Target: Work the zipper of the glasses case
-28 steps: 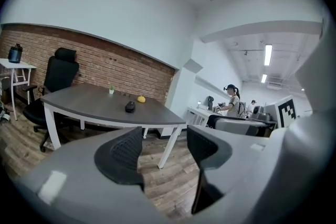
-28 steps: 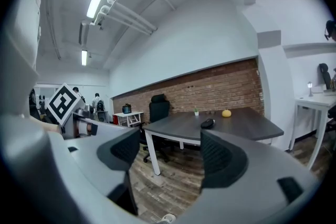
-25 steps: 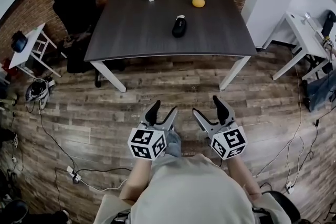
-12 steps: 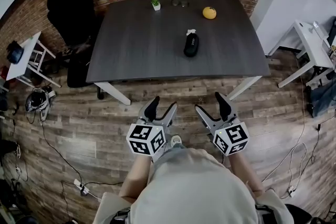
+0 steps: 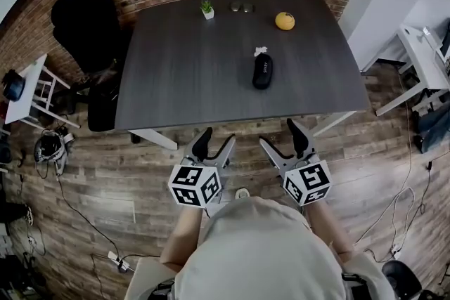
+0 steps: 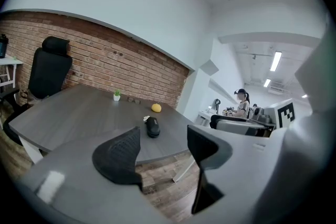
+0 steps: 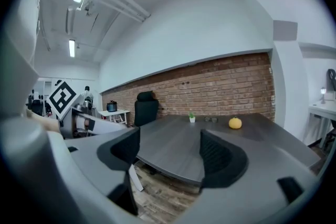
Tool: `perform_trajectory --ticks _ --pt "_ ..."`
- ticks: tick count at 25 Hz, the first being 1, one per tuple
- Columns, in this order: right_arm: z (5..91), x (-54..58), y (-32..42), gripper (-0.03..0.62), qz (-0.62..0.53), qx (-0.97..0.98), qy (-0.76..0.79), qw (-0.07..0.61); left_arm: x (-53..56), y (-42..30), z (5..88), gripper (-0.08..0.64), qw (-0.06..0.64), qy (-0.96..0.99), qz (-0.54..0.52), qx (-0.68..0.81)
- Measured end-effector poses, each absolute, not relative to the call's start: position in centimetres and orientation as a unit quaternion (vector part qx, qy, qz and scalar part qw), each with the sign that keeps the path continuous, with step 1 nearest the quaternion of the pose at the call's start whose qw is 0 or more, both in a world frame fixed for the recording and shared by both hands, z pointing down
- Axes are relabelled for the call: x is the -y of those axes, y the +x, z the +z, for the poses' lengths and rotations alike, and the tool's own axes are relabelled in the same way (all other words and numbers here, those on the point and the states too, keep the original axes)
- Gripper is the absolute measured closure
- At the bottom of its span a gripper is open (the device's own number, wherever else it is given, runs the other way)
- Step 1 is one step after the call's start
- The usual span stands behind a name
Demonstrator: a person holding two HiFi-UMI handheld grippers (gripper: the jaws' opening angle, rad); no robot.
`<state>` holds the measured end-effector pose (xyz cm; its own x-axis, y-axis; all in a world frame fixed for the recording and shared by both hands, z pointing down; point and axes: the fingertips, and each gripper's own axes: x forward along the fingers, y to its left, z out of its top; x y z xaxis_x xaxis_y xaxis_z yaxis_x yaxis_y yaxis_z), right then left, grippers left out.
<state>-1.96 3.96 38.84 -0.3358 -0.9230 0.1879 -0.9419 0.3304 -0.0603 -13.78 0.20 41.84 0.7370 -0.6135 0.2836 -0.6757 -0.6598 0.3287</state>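
Observation:
A black glasses case [image 5: 262, 72] lies on the dark grey table [image 5: 183, 74], right of the middle, with a small white tag at its far end. The left gripper view shows the same case [image 6: 152, 126] far beyond the jaws. My left gripper [image 5: 214, 143] and right gripper [image 5: 281, 140] hang side by side over the wooden floor, just short of the table's near edge. Both stand open with nothing between their fingers. In the right gripper view the right gripper [image 7: 170, 153] faces the table [image 7: 173, 149]; the case is hidden there.
An orange fruit [image 5: 285, 21], a small potted plant [image 5: 207, 8] and a small dark object [image 5: 240, 7] sit along the table's far side. A black office chair [image 5: 88, 28] stands at the left, white desks [image 5: 422, 56] at the right. Cables trail over the floor [image 5: 84, 172].
Both grippers and the person have moved forward toward the table; the table and case now sit nearer and lower in the head view. The jaws stand as wide as before.

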Motion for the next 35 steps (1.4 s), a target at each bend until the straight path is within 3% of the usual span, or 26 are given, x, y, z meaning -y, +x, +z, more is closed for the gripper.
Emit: perform_trajectory --ticks 13,35 --pt "45.6 5.4 1.8 0.250 0.135 0.794 0.583 0.106 6.5 -11.4 44.9 0.290 0.259 0.889 0.066 0.373" --pt "59.8 23.9 7.6 0.163 0.292 0.749 0.571 0.166 20.8 -5.4 47.7 0.290 0.296 0.839 0.082 0.450"
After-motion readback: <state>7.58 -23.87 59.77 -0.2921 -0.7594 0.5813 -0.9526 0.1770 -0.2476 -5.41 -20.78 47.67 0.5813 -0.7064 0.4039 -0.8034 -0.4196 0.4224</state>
